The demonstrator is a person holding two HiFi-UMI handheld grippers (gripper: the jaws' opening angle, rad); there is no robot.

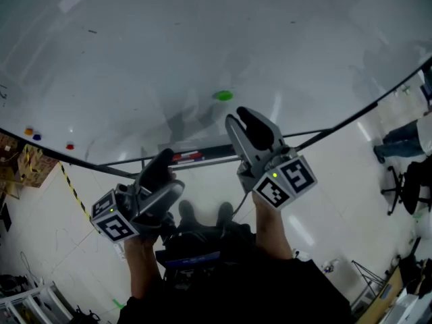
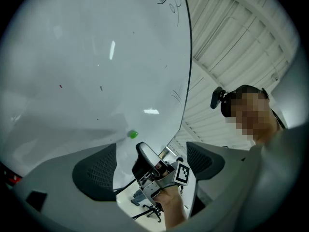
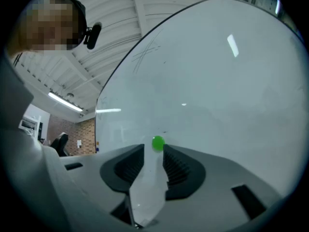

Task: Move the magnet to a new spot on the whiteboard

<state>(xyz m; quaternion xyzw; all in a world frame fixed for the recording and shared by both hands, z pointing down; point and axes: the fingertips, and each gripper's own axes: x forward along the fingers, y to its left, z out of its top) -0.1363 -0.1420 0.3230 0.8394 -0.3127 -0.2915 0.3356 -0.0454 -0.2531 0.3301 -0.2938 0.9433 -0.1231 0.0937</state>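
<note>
Hovering just short of green magnet (image 3: 158, 143) on whiteboard (image 3: 217, 105), which sits at 12 o'clock off its tips, right gripper (image 3: 153, 151) has jaws narrowly apart, nothing held. Ease fwd till pads flank it, squeeze, then tilt off. Left gripper (image 1: 165, 177): wide open, empty.

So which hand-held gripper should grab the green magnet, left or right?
Right. The right hand-held gripper points straight at the green magnet, with its jaws apart just short of it. The left hand-held gripper sits lower and farther from the magnet.
</note>
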